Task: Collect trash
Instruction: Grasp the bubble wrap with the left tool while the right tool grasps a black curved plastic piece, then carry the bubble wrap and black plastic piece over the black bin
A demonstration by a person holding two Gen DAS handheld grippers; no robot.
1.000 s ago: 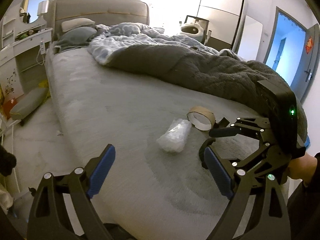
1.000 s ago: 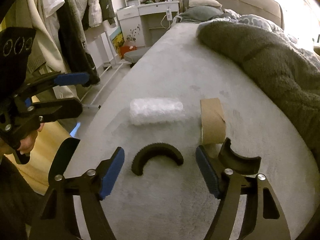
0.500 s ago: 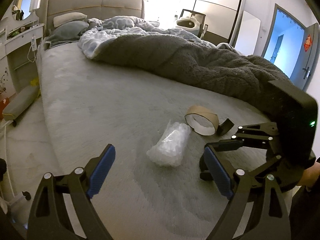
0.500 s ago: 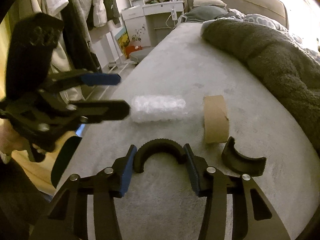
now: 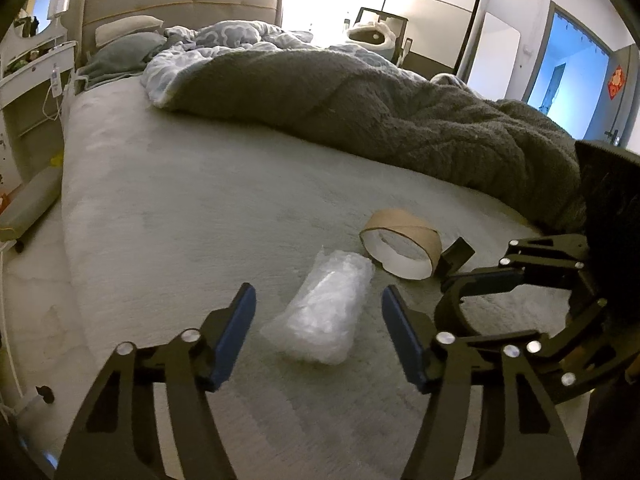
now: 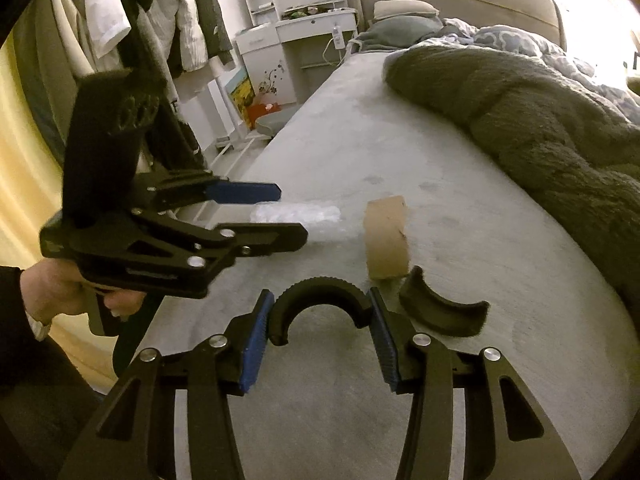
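The right gripper point(image 6: 320, 330) has its fingers clamped on the two ends of a black half-ring point(image 6: 320, 296) at lower centre of its own view, on the grey bed point(image 6: 460, 184). The left gripper point(image 5: 316, 316) has its fingers apart and closing around a clear plastic wrap bundle point(image 5: 324, 308) at lower centre of its view, the pads not yet touching it. To do this well, I judge the left should settle so the pads meet the bundle's long sides near its middle, then squeeze gently, since crinkly film will likely squash and slip; the right should lift straight up so the half-ring does not twist out. The right wrist view shows a second black half-ring point(image 6: 442, 312) lying open just right of the held one, and the person's hand point(image 6: 60, 292) on the left gripper's handle at left; the left wrist view shows that the cardboard tape core point(image 5: 400, 242), right of centre, is hollow and empty.
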